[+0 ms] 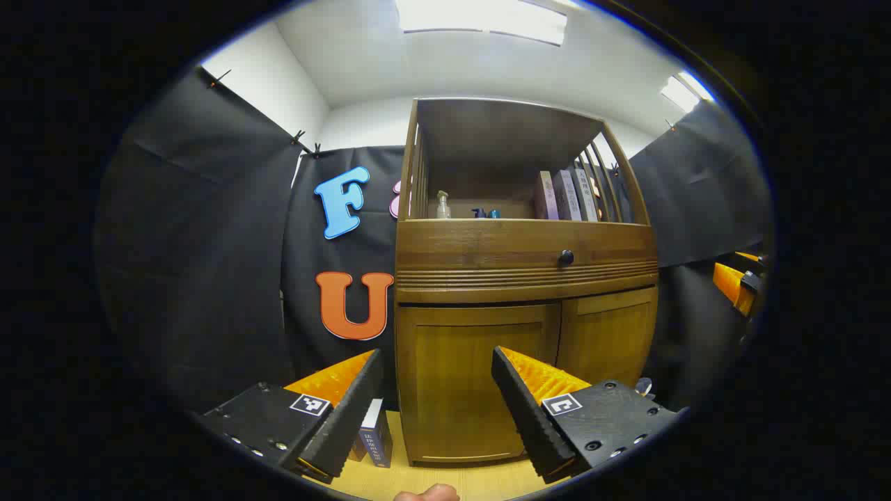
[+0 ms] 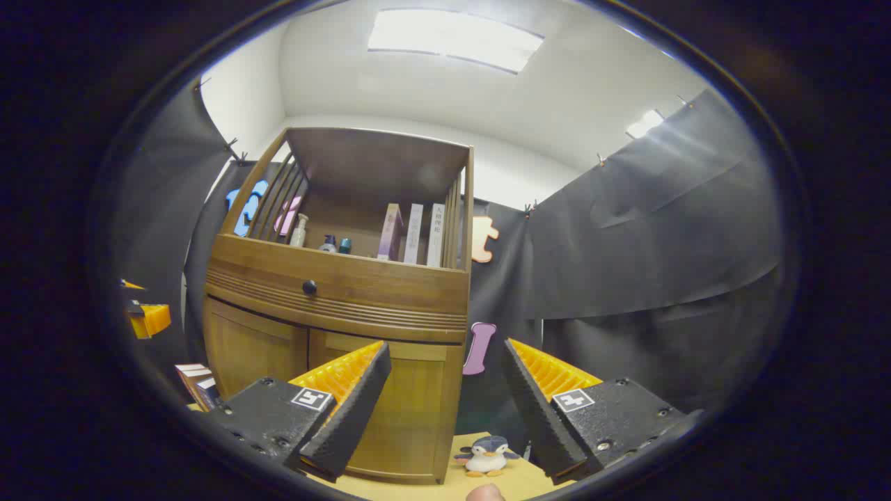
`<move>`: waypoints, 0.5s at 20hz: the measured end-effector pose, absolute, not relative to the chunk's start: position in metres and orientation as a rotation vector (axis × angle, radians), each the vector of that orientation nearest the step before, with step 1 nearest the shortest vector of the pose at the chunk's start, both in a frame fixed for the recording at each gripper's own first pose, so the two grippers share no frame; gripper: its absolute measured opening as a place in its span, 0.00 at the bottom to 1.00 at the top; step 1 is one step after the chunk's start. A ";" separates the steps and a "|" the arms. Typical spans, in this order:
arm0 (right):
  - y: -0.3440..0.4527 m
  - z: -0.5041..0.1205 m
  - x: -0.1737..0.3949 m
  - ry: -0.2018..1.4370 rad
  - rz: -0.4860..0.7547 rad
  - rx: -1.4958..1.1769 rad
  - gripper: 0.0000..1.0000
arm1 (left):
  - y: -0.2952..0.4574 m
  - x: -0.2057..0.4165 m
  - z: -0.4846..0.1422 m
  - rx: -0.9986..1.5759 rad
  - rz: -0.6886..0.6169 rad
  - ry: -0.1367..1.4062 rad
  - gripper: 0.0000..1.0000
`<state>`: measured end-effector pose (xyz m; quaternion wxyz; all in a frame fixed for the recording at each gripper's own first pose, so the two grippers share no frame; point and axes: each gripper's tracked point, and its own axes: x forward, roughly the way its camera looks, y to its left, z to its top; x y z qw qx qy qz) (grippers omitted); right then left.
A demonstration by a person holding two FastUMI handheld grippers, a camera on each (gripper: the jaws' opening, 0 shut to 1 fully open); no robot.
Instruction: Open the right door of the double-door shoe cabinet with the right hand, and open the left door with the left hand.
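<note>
Both doors (image 1: 480,383) look stiff, hinged wood without visible handles; the left gripper (image 1: 437,403) and right gripper (image 2: 445,400) gape wide, empty, so the meeting edges seem the likeliest hold.

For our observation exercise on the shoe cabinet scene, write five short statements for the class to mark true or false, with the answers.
1. Both doors of the shoe cabinet are shut. True.
2. The left gripper is clamped on a door. False: it is open, short of the left door.
3. Books stand on the open top shelf. True.
4. A toy penguin sits on top of the cabinet. False: it sits on the surface beside the cabinet's base.
5. The right gripper is open. True.
</note>
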<state>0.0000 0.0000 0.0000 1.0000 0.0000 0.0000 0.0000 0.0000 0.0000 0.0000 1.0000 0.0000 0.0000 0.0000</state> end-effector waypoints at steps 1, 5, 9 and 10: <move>0.001 -0.001 0.000 0.000 0.016 -0.002 1.00 | -0.007 -0.001 0.002 0.002 -0.009 -0.009 0.95; 0.004 -0.002 -0.004 -0.013 0.071 -0.023 1.00 | -0.030 -0.008 0.008 -0.020 -0.029 -0.026 0.95; -0.005 -0.009 -0.010 0.007 0.117 0.005 1.00 | -0.053 -0.011 0.008 -0.019 -0.053 -0.023 1.00; -0.009 -0.009 -0.012 0.008 0.118 0.002 1.00 | -0.053 -0.013 0.008 -0.022 -0.046 -0.023 1.00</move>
